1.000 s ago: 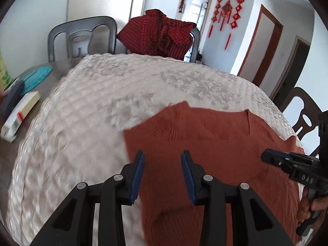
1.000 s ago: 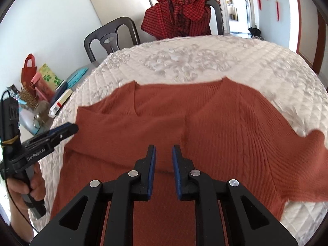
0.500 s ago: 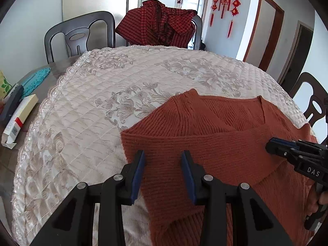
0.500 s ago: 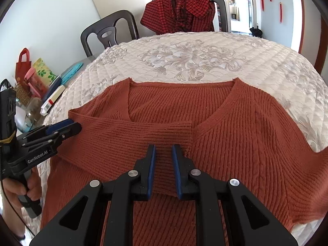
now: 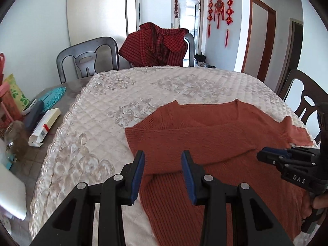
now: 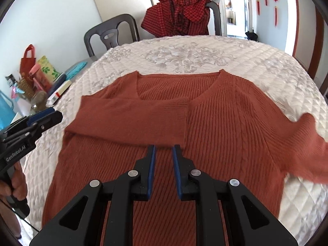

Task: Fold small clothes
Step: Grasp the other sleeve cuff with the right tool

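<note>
Sweater (image 6: 215,123) flat on quilted surface (image 6: 184,55), one sleeve (image 6: 133,116) folded across chest. Left tool (image 5: 163,164) part-open, right tool (image 6: 163,155) narrowly open, both empty. Risk: other sleeve (image 6: 307,141) overhangs edge, drags knit askew.

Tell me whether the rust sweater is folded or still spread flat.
Partly folded. One sleeve lies across the chest of the rust sweater, cuff near the middle; the other sleeve still sticks out sideways over the quilted cover.

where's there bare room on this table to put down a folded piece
The quilted cream table cover lies bare between the rust-orange ribbed sweater and the far chair draped with red checked clothes. The uncovered table edge is crowded: white carton, jar, bags.
</note>
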The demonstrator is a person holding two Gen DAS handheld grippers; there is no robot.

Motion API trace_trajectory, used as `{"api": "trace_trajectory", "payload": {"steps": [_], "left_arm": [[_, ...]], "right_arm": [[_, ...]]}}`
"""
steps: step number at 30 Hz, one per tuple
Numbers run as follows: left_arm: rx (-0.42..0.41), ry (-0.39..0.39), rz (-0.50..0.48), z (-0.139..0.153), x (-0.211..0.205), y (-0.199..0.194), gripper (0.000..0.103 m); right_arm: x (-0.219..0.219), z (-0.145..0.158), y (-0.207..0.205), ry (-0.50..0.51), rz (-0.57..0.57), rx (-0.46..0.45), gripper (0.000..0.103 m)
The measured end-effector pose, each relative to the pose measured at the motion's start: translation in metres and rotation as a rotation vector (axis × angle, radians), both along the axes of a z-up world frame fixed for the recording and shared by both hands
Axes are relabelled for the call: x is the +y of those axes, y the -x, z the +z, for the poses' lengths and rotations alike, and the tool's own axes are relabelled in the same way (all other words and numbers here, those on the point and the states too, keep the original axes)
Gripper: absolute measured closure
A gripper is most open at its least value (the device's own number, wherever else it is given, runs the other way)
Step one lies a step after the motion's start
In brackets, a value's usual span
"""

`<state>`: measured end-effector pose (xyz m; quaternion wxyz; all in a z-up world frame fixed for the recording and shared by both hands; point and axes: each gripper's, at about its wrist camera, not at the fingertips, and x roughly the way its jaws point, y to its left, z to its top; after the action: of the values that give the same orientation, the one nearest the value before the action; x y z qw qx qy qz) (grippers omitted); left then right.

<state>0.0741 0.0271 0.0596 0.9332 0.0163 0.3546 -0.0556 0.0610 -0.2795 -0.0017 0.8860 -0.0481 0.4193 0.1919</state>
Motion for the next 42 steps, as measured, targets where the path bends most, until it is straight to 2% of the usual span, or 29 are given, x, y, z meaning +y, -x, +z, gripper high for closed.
{"api": "trace_trajectory", "payload": {"steps": [2,3,6,7,12,16,22,28,31,36,42], "left_arm": [[-0.008,-0.001,0.011,0.001,-0.004,0.01,0.063],[-0.01,-0.001,0.015,0.002,-0.006,0.015,0.063],[-0.005,0.011,0.009,0.002,-0.012,0.027,0.063],[-0.004,0.011,0.005,0.002,-0.014,0.031,0.063],[0.005,0.004,-0.029,0.0,-0.025,0.048,0.063],[0.012,-0.012,-0.04,-0.004,-0.031,0.055,0.059],[0.057,-0.014,-0.062,-0.019,-0.037,0.062,0.058],[0.076,0.014,-0.051,-0.026,-0.037,0.061,0.058],[0.081,0.023,-0.042,-0.026,-0.038,0.054,0.058],[0.077,0.038,-0.029,-0.026,-0.038,0.044,0.054],[0.089,0.043,-0.023,-0.025,-0.041,0.033,0.054]], "right_arm": [[-0.006,0.003,0.011,-0.013,0.003,-0.002,0.085],[-0.01,0.006,0.017,-0.017,0.0,-0.008,0.081],[-0.024,0.014,0.033,-0.039,-0.012,-0.026,0.061],[-0.028,0.016,0.037,-0.047,-0.017,-0.03,0.06],[-0.05,0.022,0.057,-0.068,-0.06,-0.046,0.06],[-0.071,0.022,0.066,-0.083,-0.109,-0.046,0.06],[-0.116,0.023,0.07,-0.13,-0.221,-0.057,0.059],[-0.174,0.019,0.057,-0.191,-0.382,-0.039,0.059],[-0.204,0.014,0.045,-0.259,-0.481,-0.025,0.059],[-0.233,0.004,0.03,-0.311,-0.607,-0.005,0.059],[-0.257,0.001,0.019,-0.417,-0.69,-0.042,0.059]]}}
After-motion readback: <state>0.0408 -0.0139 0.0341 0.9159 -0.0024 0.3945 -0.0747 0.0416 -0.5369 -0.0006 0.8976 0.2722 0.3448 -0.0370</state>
